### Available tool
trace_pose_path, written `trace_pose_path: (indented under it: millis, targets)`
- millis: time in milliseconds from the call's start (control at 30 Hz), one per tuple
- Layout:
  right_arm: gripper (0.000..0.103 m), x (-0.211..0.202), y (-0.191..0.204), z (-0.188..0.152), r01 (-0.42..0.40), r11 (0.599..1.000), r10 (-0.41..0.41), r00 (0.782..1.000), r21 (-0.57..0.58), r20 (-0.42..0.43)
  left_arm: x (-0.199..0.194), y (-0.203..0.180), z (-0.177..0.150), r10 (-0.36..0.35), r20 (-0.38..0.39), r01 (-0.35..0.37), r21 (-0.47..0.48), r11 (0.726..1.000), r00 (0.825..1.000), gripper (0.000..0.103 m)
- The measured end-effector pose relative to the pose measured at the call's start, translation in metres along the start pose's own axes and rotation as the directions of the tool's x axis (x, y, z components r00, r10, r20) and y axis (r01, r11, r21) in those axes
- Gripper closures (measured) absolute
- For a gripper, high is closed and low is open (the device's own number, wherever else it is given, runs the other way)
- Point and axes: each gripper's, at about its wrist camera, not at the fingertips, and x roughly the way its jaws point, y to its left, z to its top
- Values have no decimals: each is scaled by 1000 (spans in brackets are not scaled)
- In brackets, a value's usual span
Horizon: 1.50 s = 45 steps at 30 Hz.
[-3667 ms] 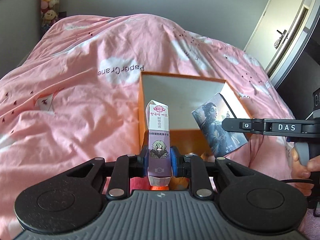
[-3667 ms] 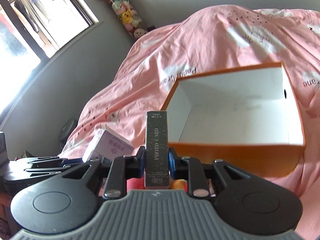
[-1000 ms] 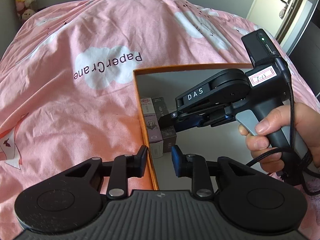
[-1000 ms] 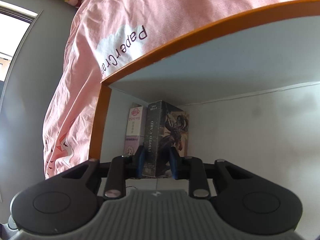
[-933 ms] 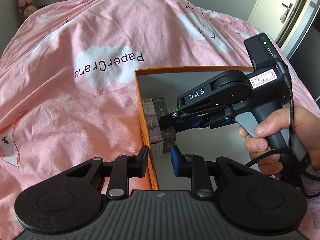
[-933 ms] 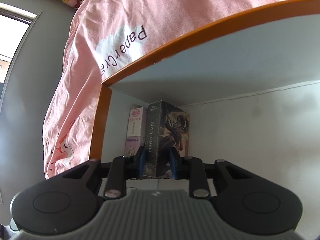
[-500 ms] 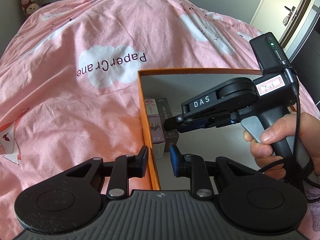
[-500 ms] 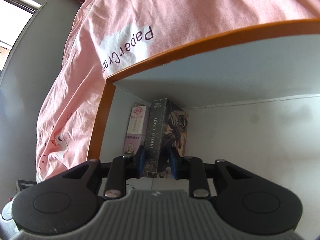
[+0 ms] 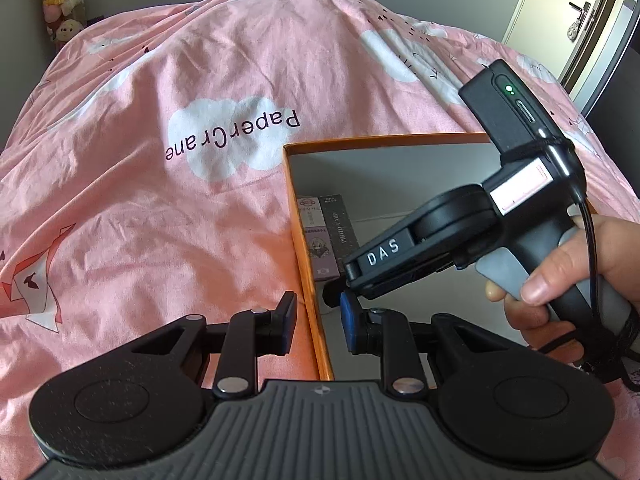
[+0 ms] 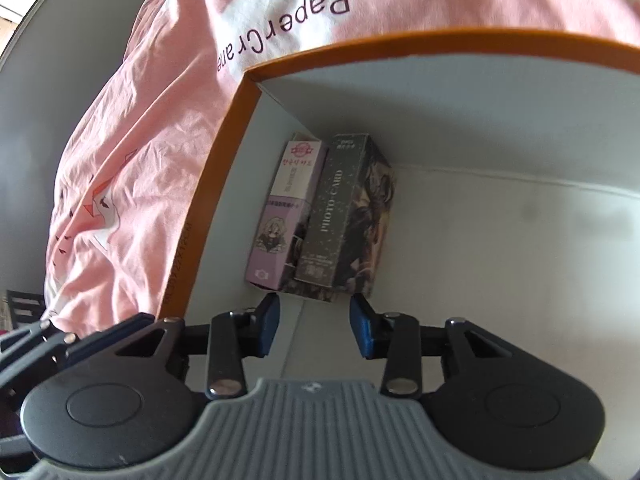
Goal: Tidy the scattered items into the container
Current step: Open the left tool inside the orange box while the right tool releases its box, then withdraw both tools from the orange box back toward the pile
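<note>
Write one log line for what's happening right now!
right gripper: jaws opening, empty | dark card box: beside purple box, inside orange box | left gripper: open, empty

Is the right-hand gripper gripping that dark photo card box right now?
No: the right gripper is opening, clear of the dark photo card box beside the purple box.

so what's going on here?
A person with tongs in each hand is tidying card boxes into an orange box on a pink duvet. The purple card box and the dark photo card box stand side by side in its corner. The right tongs are opening, nothing between them. The left tongs straddle the box's wall without gripping it.
</note>
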Motion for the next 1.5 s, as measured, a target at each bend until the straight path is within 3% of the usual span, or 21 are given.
trace_pose_path:
  millis: [167,267,433,533,700,800,900,1067,1167,1267,1400,1500]
  targets:
    - [72,-2,2,6,16,999,-17,999,27,37,4,3,-2,-18,-10,18,-12,1000,1000,77]
    - [79,0,-2,8,-14,998,12,999,55,39,4,4,-3,-22,-11,22,-22,1000,1000,77]
    - [76,-5,1,5,-14,999,13,999,30,47,-1,4,-5,-14,-5,14,-24,1000,1000,77]
    - [66,-14,7,-2,15,1000,-14,998,-17,61,-9,5,-6,-12,5,12,-27,1000,1000,77]
    - [63,-41,20,-21,20,993,-2,988,-116,156,-25,2,-10,25,20,-24,-23,999,999,77]
    - [63,-63,30,-37,9,986,33,969,-168,246,-38,-2,-14,44,39,-43,-14,999,998,77]
    - [62,-83,40,-53,10,973,72,936,-231,345,-56,-8,-23,70,72,-71,11,997,995,77]
    - [61,-113,55,-96,34,937,129,891,-348,435,-85,-12,-42,100,80,-102,31,994,992,76]
    - [61,-120,67,-127,43,929,129,894,-368,429,-99,-9,-57,101,24,-101,14,995,995,76]
    - [61,-115,78,-156,39,932,120,905,-361,409,-108,-5,-77,144,-27,-144,7,990,989,76]
    - [62,-106,86,-193,-24,943,156,913,-331,378,-116,2,-108,214,-76,-216,-20,976,974,76]
    - [62,-95,92,-214,-72,950,180,921,-305,345,-116,8,-132,221,-110,-228,-57,972,969,76]
